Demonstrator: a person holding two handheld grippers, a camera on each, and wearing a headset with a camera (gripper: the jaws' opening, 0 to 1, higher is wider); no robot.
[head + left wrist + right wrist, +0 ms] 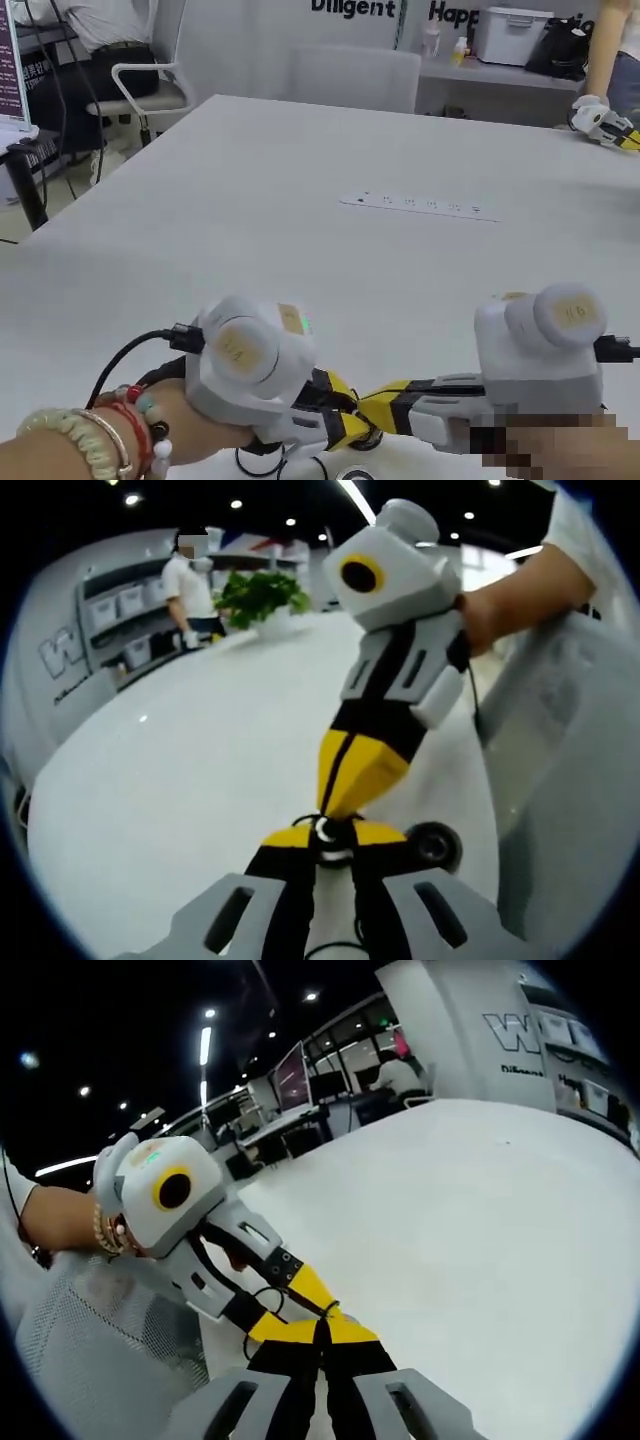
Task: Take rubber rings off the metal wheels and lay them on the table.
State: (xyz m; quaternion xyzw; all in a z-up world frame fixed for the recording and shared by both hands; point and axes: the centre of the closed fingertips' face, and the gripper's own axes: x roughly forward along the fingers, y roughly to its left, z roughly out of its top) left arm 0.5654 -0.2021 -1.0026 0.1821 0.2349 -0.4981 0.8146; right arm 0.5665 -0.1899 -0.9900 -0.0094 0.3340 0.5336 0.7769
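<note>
Two grippers meet nose to nose over the near edge of the white worktop [300, 200]. On the left, a hand [175, 425] with bead bracelets [105, 440] holds the left gripper [328, 837]. Its yellow-tipped jaws are drawn almost together, and in the left gripper view they pinch a small metal wheel [326, 830], which is lifted just off the surface. A thin black rubber ring [318, 821] hugs that wheel. Under this gripper, at the worktop's near edge, lie a few thin black loops [262, 465]; whether they are rings or cable I cannot tell.

From the right comes the right gripper [322, 1332]. Its jaws are closed to a sliver, and their point touches the same wheel. In the right gripper view a fine black loop sits at its tips, so it seems to have the ring nipped. A second wheel [435, 845], dark around its rim, rests on the worktop just beside the joined jaws, toward the right gripper.

A power strip [415, 203] is sunk flush into the middle of the worktop, well apart from the work. A grey chair [355, 75] stands at the far edge. At the far right corner, another person's hand [592, 112] rests on the surface.
</note>
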